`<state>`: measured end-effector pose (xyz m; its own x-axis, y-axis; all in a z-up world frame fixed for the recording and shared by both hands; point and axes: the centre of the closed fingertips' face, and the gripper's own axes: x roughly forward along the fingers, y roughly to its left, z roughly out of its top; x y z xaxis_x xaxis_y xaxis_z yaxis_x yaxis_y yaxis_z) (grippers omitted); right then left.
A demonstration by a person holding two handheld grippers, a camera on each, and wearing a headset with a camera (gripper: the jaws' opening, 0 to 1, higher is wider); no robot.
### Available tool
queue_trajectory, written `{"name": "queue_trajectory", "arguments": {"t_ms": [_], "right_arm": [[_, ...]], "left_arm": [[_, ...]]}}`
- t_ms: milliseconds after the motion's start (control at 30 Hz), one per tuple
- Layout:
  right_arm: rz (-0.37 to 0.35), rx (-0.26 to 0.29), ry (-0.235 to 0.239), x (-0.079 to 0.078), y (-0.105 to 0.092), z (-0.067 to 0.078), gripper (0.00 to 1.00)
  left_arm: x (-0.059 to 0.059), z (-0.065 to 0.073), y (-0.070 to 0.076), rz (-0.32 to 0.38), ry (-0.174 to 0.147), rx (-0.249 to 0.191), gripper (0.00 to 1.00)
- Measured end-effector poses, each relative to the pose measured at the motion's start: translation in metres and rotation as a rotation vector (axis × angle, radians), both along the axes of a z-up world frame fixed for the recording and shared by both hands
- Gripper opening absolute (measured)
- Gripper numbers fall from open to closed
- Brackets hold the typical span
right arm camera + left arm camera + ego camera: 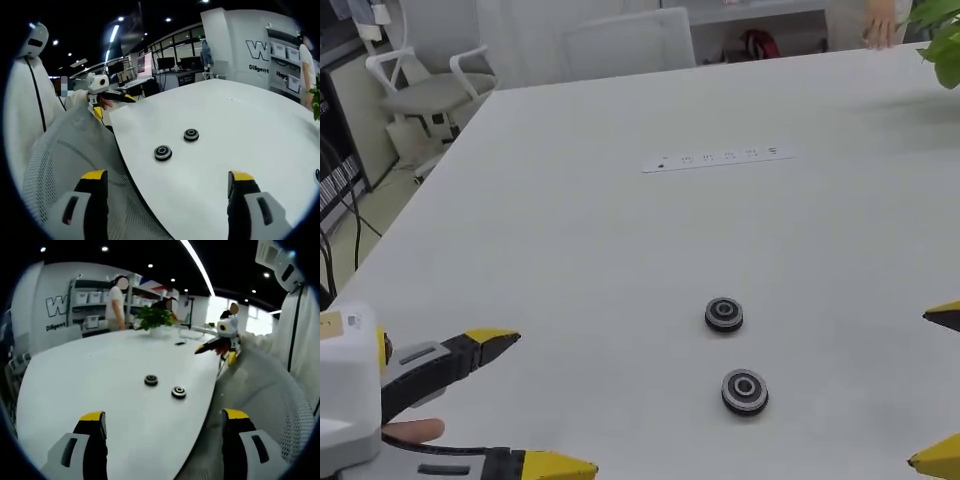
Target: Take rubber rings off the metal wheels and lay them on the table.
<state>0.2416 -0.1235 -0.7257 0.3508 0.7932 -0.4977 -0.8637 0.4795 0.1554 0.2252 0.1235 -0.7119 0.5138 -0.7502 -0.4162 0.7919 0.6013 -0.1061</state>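
On the table point(620, 230), 2 metal wheels point(724, 315) carry their rubber rings point(746, 409); removal not yet begun. Your left gripper point(552, 402) and right gripper point(923, 388) stand wide, empty. Next, likely: pin 1 wheel, peel its ring.

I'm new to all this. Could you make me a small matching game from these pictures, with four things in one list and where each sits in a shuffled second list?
Things:
1. nearer wheel
2. socket strip
3. plant
4. office chair

Places:
A. off the table, past its far left corner
B. top right of the head view
C. on the table, between the left gripper and the right gripper
D. flat on the table, beyond the farther wheel

Pairs: 1-C, 2-D, 3-B, 4-A
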Motion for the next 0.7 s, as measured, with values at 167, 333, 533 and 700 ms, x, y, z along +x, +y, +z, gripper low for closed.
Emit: {"name": "queue_trajectory", "arguments": {"t_ms": [167, 333, 533, 700], "right_arm": [[0.005, -0.004, -0.004, 0.002, 0.001, 0.004, 0.97], [0.012, -0.006, -0.011, 0.005, 0.002, 0.008, 0.97], [0.03, -0.009, -0.028, 0.008, 0.006, 0.017, 0.97], [0.048, -0.004, -0.044, 0.011, 0.011, 0.026, 0.97]], "left_arm": [[0.002, 0.01, -0.001, -0.007, -0.019, 0.004, 0.97], [0.007, 0.021, -0.002, -0.008, -0.032, 0.004, 0.97], [0.014, 0.032, -0.007, -0.024, -0.059, 0.024, 0.96], [0.016, 0.045, -0.017, -0.062, -0.054, -0.014, 0.98]]}}
